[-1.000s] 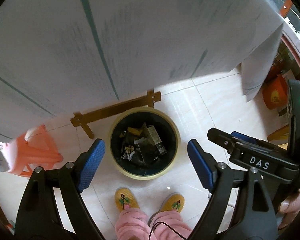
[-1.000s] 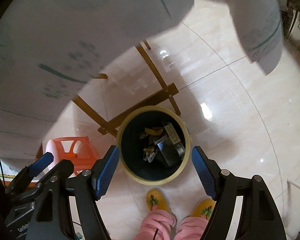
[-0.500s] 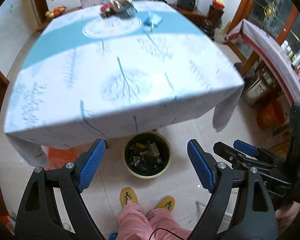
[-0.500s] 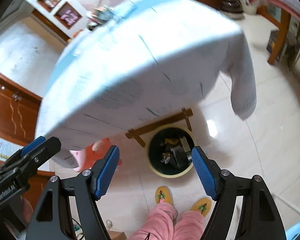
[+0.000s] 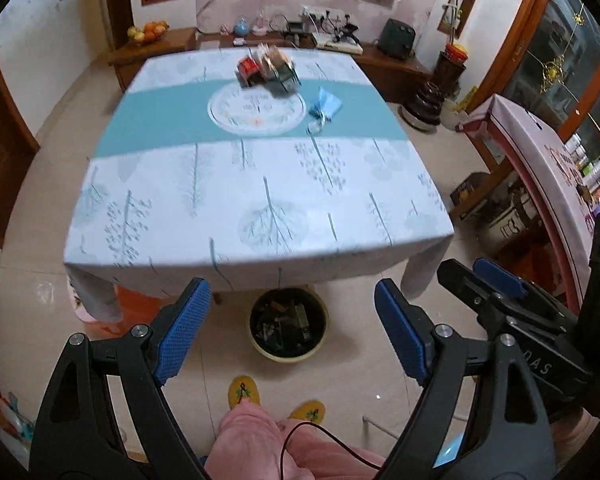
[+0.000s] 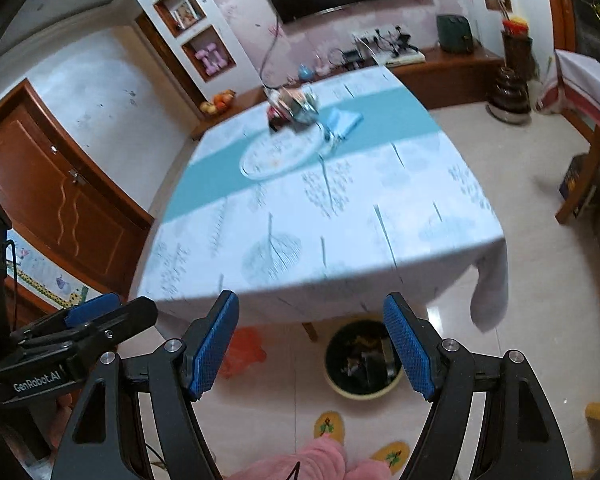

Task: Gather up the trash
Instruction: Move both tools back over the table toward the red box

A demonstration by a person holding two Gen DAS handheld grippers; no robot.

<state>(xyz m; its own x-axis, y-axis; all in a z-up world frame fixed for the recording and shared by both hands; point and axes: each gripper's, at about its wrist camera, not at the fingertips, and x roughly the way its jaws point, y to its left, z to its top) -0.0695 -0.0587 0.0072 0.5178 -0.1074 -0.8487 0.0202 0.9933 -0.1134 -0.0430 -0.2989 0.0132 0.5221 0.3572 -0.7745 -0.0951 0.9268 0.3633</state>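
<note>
Two sets of tongs are seen spread wide, nothing caught between the blue pads of either. The left tongs [image 5: 290, 334] are held above the floor in front of the bench [image 5: 260, 216], with the waste bin [image 5: 287, 325] framed between their fingers. The right tongs [image 6: 311, 346] are pointed the same way, and the same bin [image 6: 362, 360] is glimpsed just inside their right finger. The bin is stood on the floor at the near edge of the bench, partly tucked under the hanging tablecloth, and dark scraps are seen inside it. Trash is still left on the bench: a blurred heap of wrappers and small packets [image 5: 267, 68] is seen towards the far edge, beside the round placemat [image 5: 256, 110]. A crumpled blue piece [image 5: 325, 105] is spotted just beside that mat, on the teal band of the cloth. Yellow slippers [image 5: 243, 391] and pink trouser legs are seen on the floor below the tongs. An orange stool [image 6: 242, 350] is made out under the near left corner of the bench.
</note>
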